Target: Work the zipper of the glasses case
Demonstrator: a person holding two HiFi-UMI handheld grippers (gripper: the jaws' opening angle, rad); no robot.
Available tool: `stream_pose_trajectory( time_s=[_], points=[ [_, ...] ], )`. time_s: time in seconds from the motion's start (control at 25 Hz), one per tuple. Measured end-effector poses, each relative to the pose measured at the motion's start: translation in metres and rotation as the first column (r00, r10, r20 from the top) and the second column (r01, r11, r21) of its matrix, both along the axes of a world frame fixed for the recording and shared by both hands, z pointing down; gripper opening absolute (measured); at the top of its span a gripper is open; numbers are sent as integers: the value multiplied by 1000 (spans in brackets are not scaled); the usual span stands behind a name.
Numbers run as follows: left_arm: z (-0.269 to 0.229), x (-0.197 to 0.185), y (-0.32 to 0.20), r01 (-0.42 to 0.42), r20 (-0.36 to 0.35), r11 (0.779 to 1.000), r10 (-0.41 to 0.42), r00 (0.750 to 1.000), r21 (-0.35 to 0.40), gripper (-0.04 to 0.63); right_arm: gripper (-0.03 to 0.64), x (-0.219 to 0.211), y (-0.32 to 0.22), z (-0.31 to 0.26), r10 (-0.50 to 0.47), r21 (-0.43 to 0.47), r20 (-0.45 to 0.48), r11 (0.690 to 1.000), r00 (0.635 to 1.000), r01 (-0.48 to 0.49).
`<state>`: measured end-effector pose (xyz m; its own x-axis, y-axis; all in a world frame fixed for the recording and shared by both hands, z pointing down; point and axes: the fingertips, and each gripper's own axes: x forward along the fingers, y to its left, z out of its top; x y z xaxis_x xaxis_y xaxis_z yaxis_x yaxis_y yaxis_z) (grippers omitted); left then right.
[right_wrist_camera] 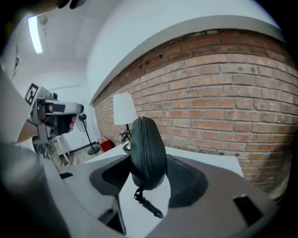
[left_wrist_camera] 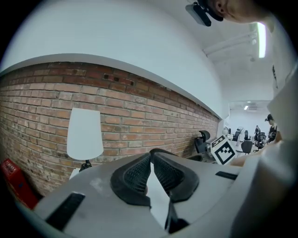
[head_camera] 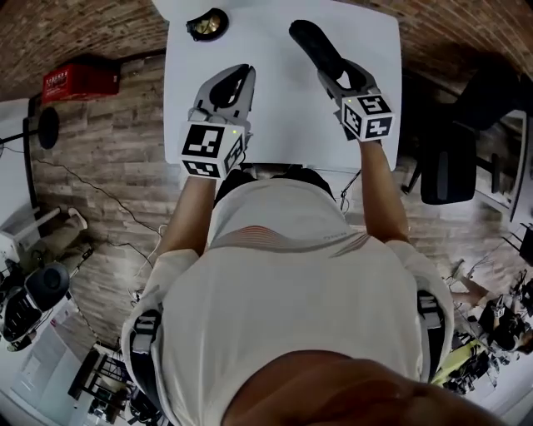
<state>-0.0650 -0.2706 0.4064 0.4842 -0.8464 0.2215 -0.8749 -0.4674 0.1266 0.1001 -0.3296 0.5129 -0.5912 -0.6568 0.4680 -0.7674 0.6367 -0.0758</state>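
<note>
The black glasses case point(head_camera: 313, 43) stands on end between the jaws of my right gripper point(head_camera: 335, 73), above the white table point(head_camera: 275, 125). In the right gripper view both pads press on the lower part of the case point(right_wrist_camera: 147, 148). Its zipper seam faces the camera, and the zipper pull point(right_wrist_camera: 149, 205) dangles below on a short cord. My right gripper point(right_wrist_camera: 149, 174) is shut on the case. My left gripper point(head_camera: 239, 73) hovers over the table's left half, apart from the case. Its jaws point(left_wrist_camera: 151, 158) are shut with nothing between them.
A small table lamp point(head_camera: 207, 25) with a white shade point(left_wrist_camera: 84, 135) stands at the table's far left corner, before a brick wall. A red box point(head_camera: 81, 81) lies on the floor at the left. A black office chair point(head_camera: 450, 166) stands right of the table.
</note>
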Motion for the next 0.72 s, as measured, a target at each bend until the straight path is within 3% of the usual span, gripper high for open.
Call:
stream_pose_trajectory(
  time_s=[0.52,0.6,0.68,0.72],
  points=[
    [-56,9,8,-67,1,989,68,998,133,31,291,20,44,-132,62,189,198,977,978,-100],
    [-59,10,9,-73,-36,989,78,996,125,31,291,21,47,-139,60,191,220,976,974,-103],
    [-63,14,12,-121,-136,987,134,982,104,32,291,21,52,-147,46,189,252,977,967,-96],
    [-66,17,14,-163,-205,982,178,962,91,32,291,20,55,-151,28,187,277,979,961,-83]
  ],
)
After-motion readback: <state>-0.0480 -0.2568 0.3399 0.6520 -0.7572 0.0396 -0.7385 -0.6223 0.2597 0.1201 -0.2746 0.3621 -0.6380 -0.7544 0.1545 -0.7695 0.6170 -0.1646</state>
